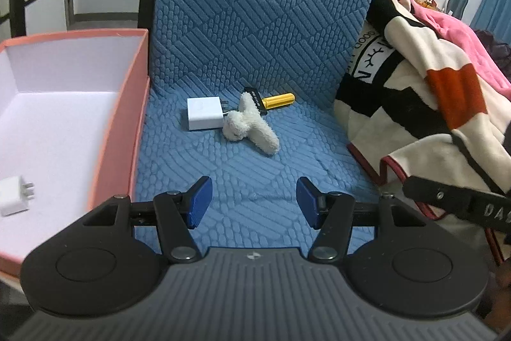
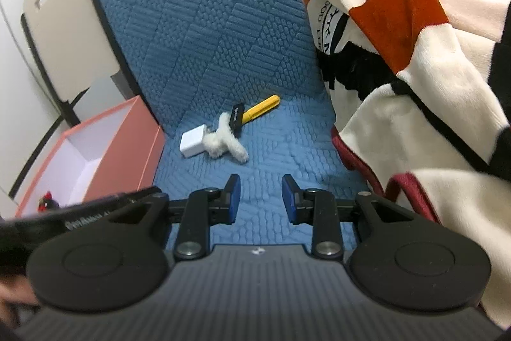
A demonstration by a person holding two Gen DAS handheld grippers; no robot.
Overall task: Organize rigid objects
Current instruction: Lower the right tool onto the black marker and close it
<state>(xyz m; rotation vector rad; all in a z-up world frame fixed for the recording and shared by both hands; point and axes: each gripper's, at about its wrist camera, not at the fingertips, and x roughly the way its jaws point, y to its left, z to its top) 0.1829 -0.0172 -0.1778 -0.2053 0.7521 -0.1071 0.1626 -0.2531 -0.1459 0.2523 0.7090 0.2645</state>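
Blanket beside charger, plush, razor.

Mat: blue, quilted block pattern. Box at 9 o'clock: pink outside, white inside. Charger: white. Plush: cream. Razor: yellow handle, black head. Blanket at 3 o'clock: cream, black, rust patches.

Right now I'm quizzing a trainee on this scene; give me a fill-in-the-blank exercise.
1. The razor has a ____ handle.
2. The white charger on the blue mat touches a fluffy ____ toy.
3. A second charger lies inside the ____ box.
4. The left gripper and right gripper are both ____.

Missing: yellow; white; pink; open
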